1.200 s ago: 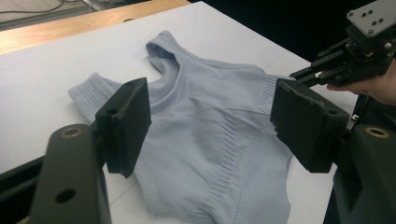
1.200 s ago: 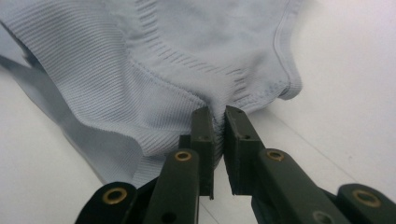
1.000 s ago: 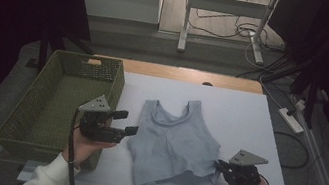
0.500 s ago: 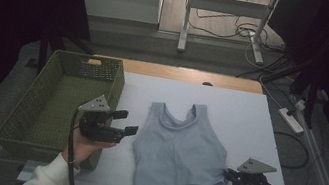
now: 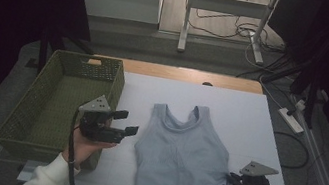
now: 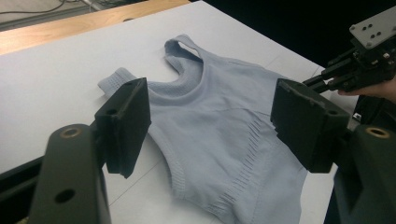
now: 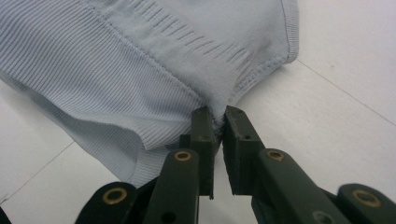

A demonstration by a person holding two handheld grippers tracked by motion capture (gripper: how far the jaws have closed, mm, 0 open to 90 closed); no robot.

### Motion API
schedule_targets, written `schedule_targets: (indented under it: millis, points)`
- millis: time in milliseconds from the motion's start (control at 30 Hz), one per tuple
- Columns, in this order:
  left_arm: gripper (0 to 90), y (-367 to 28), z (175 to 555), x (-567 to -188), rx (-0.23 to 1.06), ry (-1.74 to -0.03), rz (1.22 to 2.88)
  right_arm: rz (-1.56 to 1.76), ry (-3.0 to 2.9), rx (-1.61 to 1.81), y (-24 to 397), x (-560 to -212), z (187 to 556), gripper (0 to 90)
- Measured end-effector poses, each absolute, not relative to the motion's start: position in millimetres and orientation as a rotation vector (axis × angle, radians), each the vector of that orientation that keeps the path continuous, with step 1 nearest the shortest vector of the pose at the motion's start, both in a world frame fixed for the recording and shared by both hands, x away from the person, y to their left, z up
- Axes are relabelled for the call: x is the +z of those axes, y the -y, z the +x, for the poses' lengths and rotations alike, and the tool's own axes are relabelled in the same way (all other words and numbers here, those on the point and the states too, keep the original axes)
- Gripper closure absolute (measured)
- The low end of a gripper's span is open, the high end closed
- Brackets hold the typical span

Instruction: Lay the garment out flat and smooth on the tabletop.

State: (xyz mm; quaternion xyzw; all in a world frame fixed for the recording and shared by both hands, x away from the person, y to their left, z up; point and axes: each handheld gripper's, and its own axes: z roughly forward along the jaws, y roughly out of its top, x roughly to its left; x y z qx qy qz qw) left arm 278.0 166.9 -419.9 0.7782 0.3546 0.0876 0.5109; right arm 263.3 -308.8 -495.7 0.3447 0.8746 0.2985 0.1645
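A pale blue-grey ribbed knit tank top [image 5: 181, 153] lies flat on a smooth white table [image 5: 245, 111], its scooped neck and two straps pointing away from the person, beside a green woven rectangular basket [image 5: 52, 99]. The right gripper [image 5: 234, 179] has its black jaws pinched tight on the top's stitched lower hem corner, while the left gripper [image 5: 128, 123] hovers just left of the garment with its blocky pads spread wide and empty. Compared with a second ago, the top is pulled smoother and wider toward the right, and the right gripper sits farther right; the left has not moved.
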Motion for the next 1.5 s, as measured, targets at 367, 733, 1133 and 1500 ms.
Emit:
schedule_targets:
  millis: [367,733,1133,1500]
  points:
    - [29.0,-168.7,278.4,-419.8,0.211,-0.86,1.866,0.978,-2.496,0.861,311.2,-493.3,259.2,82.6]
    - [28.9,-166.8,278.0,-419.4,0.211,-0.853,1.87,0.953,-2.423,0.951,317.8,-484.8,255.4,63.3]
    - [28.9,-165.5,279.2,-421.8,0.207,-0.854,1.878,0.989,-2.286,1.099,316.6,-474.3,257.5,45.6]
    - [28.7,-163.1,279.2,-422.6,0.202,-0.851,1.885,0.966,-2.323,1.086,287.6,-475.5,283.6,39.1]
